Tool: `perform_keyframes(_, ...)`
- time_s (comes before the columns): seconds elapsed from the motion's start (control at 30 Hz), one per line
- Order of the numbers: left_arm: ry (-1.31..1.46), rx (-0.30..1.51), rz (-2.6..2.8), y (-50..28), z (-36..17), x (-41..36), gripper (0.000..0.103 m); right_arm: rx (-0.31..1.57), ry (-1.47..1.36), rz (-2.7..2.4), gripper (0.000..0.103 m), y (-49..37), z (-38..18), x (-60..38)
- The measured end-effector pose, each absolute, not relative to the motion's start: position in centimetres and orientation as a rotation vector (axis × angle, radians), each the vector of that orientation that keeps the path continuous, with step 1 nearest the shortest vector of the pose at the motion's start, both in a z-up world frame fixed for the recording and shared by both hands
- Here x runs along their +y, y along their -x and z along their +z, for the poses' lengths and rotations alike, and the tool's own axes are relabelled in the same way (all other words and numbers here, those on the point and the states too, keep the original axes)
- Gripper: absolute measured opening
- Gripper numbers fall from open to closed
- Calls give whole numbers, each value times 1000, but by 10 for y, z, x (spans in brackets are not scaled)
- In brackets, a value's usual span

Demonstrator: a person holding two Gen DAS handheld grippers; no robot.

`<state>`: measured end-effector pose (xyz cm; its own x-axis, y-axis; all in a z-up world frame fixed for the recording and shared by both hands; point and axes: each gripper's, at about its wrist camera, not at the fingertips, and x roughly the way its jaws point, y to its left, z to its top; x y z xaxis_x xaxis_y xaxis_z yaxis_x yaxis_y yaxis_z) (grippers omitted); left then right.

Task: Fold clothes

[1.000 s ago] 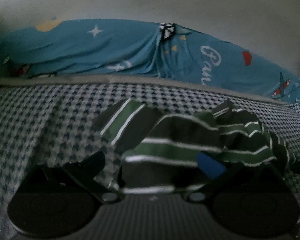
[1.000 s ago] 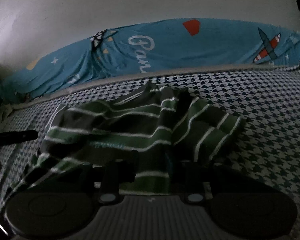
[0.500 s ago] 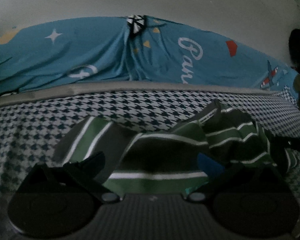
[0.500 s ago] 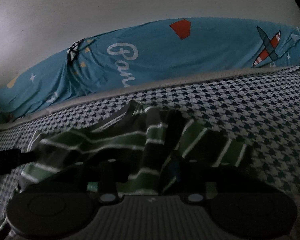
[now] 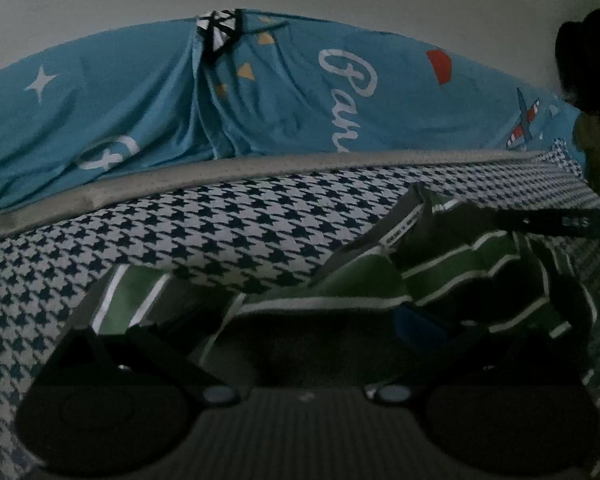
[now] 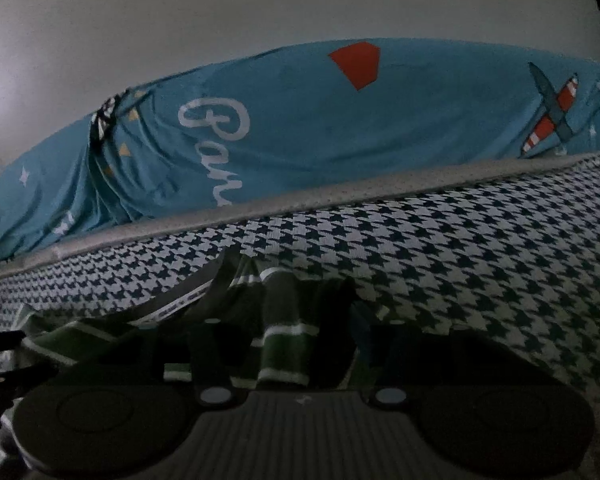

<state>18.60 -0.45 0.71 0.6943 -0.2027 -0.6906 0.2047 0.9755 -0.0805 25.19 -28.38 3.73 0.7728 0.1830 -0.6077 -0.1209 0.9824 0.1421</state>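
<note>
A dark shirt with green and white stripes [image 5: 459,264] lies crumpled on the houndstooth bed cover [image 5: 220,232]. My left gripper [image 5: 292,336] hangs low over its near part. The fingers are spread wide and cloth lies loose between them. In the right wrist view the same shirt [image 6: 284,340] bunches between the fingers of my right gripper [image 6: 296,344]. Those jaws are opening and the pads stand off the fold. The right gripper's dark finger [image 5: 559,222] shows at the right edge of the left wrist view. The left gripper [image 6: 0,344] shows at the far left of the right wrist view.
A blue printed blanket [image 6: 339,140] is heaped along the far side of the bed against a pale wall. A grey piped edge [image 6: 379,196] runs in front of it. A dark shape [image 5: 591,60] sits at the upper right of the left wrist view. Bare houndstooth cover [image 6: 499,264] stretches to the right.
Both grippers have moved forward and sunk toward the bed, so the shirt now sits lower and nearer in both views. The right gripper's fingers have spread apart around the cloth.
</note>
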Motion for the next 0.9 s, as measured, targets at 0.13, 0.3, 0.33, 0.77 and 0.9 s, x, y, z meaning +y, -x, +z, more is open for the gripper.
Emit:
perform_keyframes(0.13, -10, 787, -232, -193, 1, -5, 102, 700, -87, 176, 53, -268, 28, -277)
perform_keyframes(0.3, -9, 808, -233, -198, -5, -2, 82, 709, -19, 150, 52, -276, 16, -263)
perform_keyframes(0.33, 1, 811, -235, -198, -5, 0, 80, 700, -4, 144, 46, -276, 16, -260)
perform_keyframes(0.77, -87, 653, -103, -189, 14, -11, 26, 562, 31, 155, 7, -273, 44, -243)
perform_keyframes(0.9, -121, 518, -40, -184, 38, -13, 26, 444, -17, 159, 7, -270, 73, -236)
